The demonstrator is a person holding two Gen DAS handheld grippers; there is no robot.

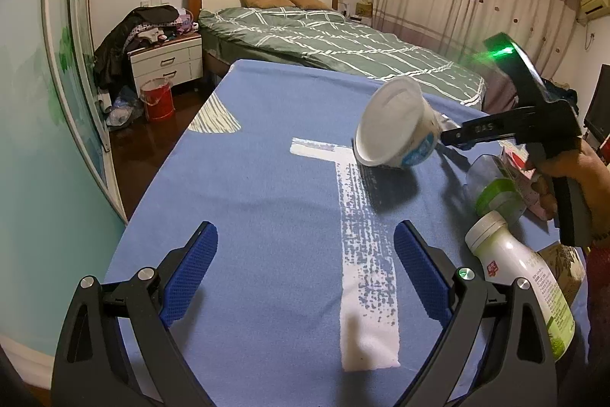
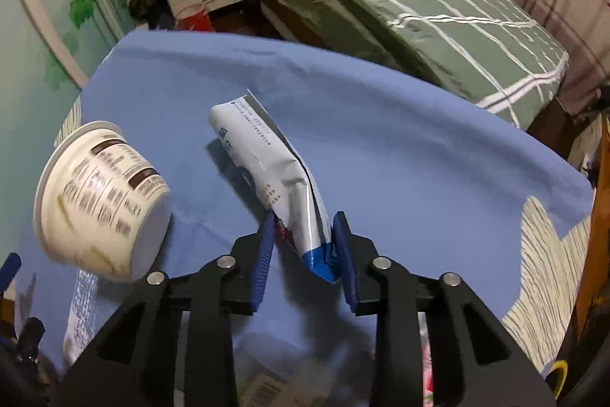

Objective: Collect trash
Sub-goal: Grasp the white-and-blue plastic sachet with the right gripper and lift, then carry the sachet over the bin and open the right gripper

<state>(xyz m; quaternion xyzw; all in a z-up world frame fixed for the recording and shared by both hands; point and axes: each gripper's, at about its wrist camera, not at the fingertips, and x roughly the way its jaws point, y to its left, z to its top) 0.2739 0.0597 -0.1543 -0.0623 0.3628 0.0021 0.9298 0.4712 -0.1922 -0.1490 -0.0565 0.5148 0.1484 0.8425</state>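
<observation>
Across the blue-clothed worktop, which fills most of both views with a green quilted bed beyond its far edge, the trash lies scattered toward the right and near side. Largest of it is a white yogurt cup, tipped on its side with its mouth facing left, just left of the right hand-held gripper. That gripper has a flattened white-and-blue carton pouch between its pads; the right pad touches the pouch's blue end, the left pad looks just at its edge, so the grip seems partial and not yet firm. The pouch's long axis runs away from the gripper, up and to the far left, its far end lifted off the cloth. Near the right edge lie a white milk bottle with a green label and a clear bottle. Nearer, the left hand-held gripper hangs over bare cloth, jaws wide apart and empty, so the right hand is plainly nearer the trash.
</observation>
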